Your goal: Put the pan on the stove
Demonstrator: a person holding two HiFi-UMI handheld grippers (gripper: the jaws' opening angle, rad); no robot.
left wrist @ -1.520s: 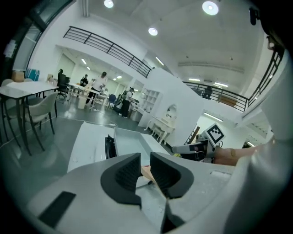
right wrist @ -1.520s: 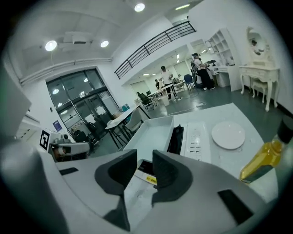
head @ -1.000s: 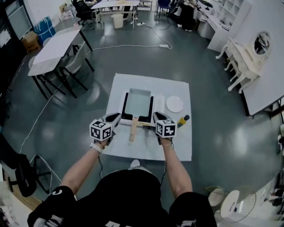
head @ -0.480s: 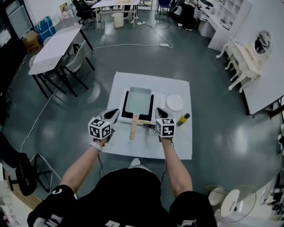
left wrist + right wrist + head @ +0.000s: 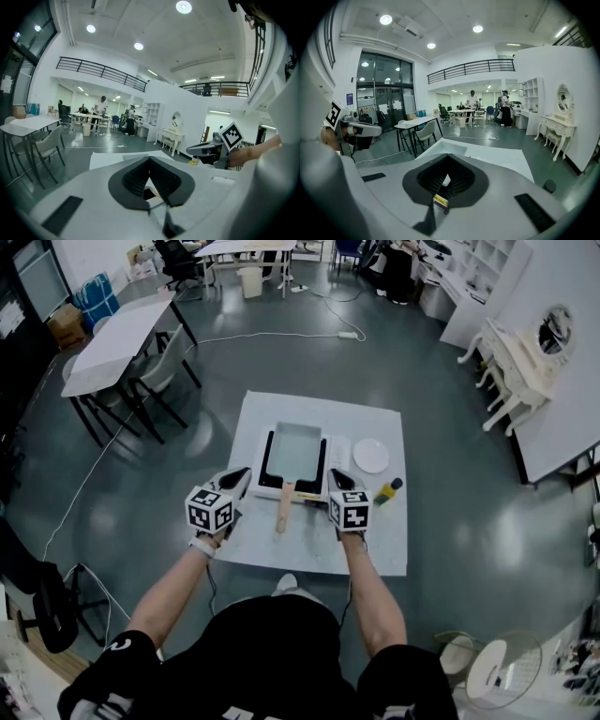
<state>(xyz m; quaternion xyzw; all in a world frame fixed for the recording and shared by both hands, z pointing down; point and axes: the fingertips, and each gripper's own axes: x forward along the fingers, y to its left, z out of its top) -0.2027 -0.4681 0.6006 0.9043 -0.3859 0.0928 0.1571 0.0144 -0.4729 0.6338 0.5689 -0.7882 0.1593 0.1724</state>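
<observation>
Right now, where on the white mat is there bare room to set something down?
The far strip of the mat beyond the stove is bare, and so is the near right corner, this side of the yellow object. The middle is crowded: pan, plate, and the wooden handle between the left gripper and the right gripper.

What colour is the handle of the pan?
Light wooden tan. The handle of the pan shows best in the head view.
</observation>
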